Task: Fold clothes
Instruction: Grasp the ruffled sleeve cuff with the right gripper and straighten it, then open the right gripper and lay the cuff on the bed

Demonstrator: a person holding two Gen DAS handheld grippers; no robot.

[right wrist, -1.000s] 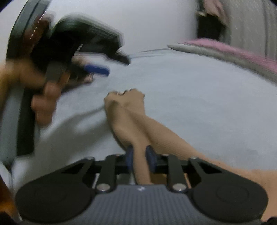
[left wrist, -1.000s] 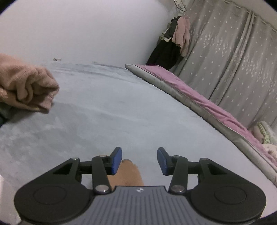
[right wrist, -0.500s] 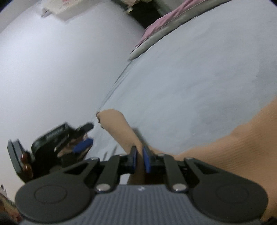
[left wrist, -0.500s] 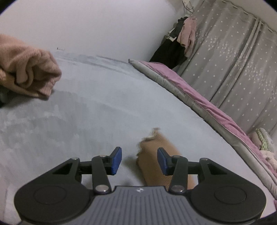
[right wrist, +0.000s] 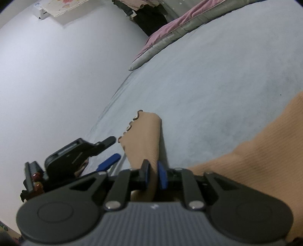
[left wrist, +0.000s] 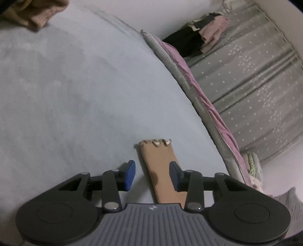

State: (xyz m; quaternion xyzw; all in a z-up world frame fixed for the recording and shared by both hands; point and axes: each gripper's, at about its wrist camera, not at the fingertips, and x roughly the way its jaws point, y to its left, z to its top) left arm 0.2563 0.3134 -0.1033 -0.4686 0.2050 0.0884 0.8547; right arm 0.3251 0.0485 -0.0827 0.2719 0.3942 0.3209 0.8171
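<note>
Ribbed tan sleeve (right wrist: pixel 144 136), ruffled cuff, pinched by right gripper (right wrist: pixel 153 175).

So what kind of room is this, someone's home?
Most likely a bedroom at home: the tan garment lies on a wide grey bed, a pink-and-grey quilt runs along its edge, and star-patterned curtains hang behind.

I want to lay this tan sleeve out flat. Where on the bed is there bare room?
The grey bedspread is bare from the sleeve up to the folded beige knit far left, and across to the pink-lined quilt. It is crowded only near the left gripper and right gripper.
</note>
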